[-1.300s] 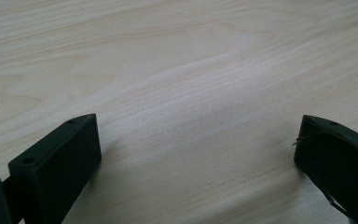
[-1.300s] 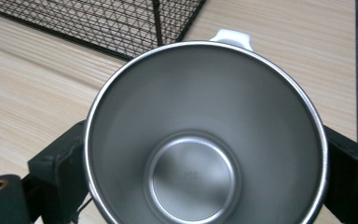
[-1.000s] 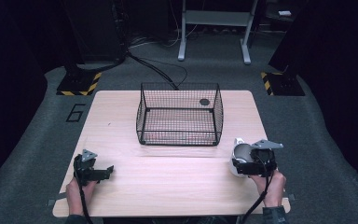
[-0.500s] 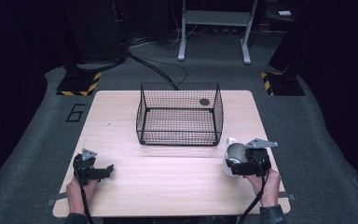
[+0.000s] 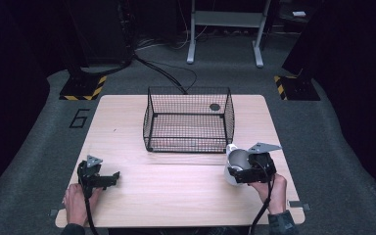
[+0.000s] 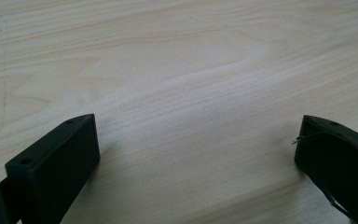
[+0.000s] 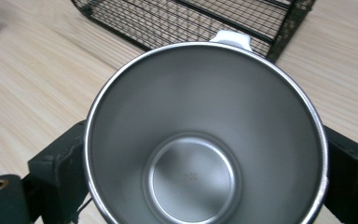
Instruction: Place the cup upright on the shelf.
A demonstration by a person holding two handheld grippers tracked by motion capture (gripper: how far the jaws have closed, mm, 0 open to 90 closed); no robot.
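Note:
A white mug with a steel inside (image 5: pixel 235 164) hangs just above the table, close to the near right corner of the black wire basket (image 5: pixel 188 120). My right gripper (image 5: pixel 240 169) is shut on the mug. In the right gripper view the mug (image 7: pixel 205 135) sits between the two jaws, mouth toward the camera, its white handle (image 7: pixel 231 37) on the far side, with the basket (image 7: pixel 191 18) just beyond. My left gripper (image 5: pixel 108 178) rests low at the table's front left, open. In the left gripper view its jaws stand wide apart over bare wood, the gripper (image 6: pixel 198 149) holding nothing.
The wooden table (image 5: pixel 176 196) carries the basket at its middle back. A small dark round disc (image 5: pixel 215 106) lies inside the basket near its far right corner. Dark floor, cables and a metal stand (image 5: pixel 225 29) lie beyond the table.
My right gripper has carried the mug leftward and a little toward the basket's near right corner. The left gripper has stayed put.

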